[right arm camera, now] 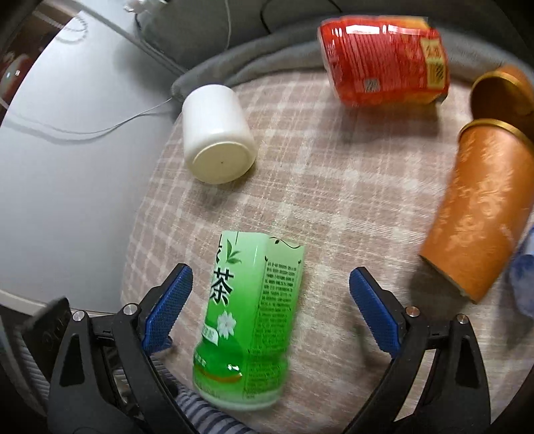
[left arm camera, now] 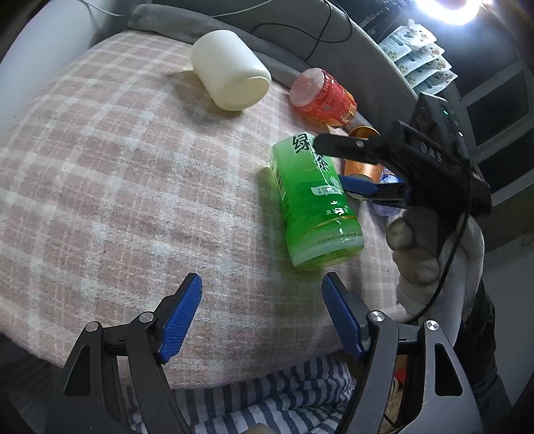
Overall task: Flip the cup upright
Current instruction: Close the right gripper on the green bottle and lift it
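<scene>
A green tea cup point(left arm camera: 315, 203) lies on its side on the pink checked blanket point(left arm camera: 100, 187). In the right wrist view the green cup point(right arm camera: 250, 320) lies between my open right fingers, which do not touch it. My right gripper point(right arm camera: 270, 300) is open around it; it also shows in the left wrist view point(left arm camera: 337, 163), reaching over the cup's far end. My left gripper point(left arm camera: 262, 310) is open and empty, just in front of the cup's near end. A white cup point(left arm camera: 230, 68) lies on its side at the back, also in the right wrist view point(right arm camera: 217, 133).
A red cup point(left arm camera: 322, 96) lies on its side at the back right, also in the right wrist view point(right arm camera: 383, 60). Two orange tubes point(right arm camera: 480, 210) lie on the right. A grey cushion point(left arm camera: 233, 30) edges the blanket. Striped cloth point(left arm camera: 267, 397) lies at the near edge.
</scene>
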`<state>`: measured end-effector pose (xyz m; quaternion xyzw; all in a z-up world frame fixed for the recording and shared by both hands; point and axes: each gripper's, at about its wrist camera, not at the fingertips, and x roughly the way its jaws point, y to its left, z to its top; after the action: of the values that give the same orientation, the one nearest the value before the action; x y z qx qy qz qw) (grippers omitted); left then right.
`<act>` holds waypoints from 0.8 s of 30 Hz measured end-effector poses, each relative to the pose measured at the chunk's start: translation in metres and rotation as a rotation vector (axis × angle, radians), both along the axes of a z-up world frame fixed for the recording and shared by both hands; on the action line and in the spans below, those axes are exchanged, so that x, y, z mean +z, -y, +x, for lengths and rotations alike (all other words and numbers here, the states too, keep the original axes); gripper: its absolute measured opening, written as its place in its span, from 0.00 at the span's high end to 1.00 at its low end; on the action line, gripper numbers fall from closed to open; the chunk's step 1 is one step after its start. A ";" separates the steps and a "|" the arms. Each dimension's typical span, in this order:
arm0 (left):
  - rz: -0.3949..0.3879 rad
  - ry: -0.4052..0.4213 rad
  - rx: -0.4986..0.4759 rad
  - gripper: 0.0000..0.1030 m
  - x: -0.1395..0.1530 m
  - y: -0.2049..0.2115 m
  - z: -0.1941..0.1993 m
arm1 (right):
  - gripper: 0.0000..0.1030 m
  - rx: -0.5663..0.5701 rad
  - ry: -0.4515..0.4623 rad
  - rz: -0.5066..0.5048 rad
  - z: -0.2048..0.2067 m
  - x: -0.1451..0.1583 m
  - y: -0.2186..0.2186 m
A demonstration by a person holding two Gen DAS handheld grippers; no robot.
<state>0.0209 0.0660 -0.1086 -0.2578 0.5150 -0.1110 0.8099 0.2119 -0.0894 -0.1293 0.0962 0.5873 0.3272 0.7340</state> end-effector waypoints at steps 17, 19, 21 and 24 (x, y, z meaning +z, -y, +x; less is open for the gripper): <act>0.073 0.037 0.017 0.29 0.004 0.010 0.006 | 0.40 0.041 -0.044 -0.016 0.001 -0.010 -0.013; 0.089 0.045 0.020 0.29 0.004 0.012 0.007 | 0.40 0.031 -0.018 -0.014 -0.002 -0.005 -0.007; 0.101 0.051 0.020 0.29 0.004 0.014 0.007 | 0.41 0.018 0.016 -0.014 -0.005 0.002 0.001; 0.090 0.052 0.015 0.29 0.004 0.016 0.009 | 0.41 -0.005 0.087 -0.019 -0.011 0.013 0.009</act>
<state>0.0302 0.0499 -0.1049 -0.2220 0.4964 -0.0881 0.8346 0.2007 -0.0988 -0.1166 0.0764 0.5575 0.3236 0.7607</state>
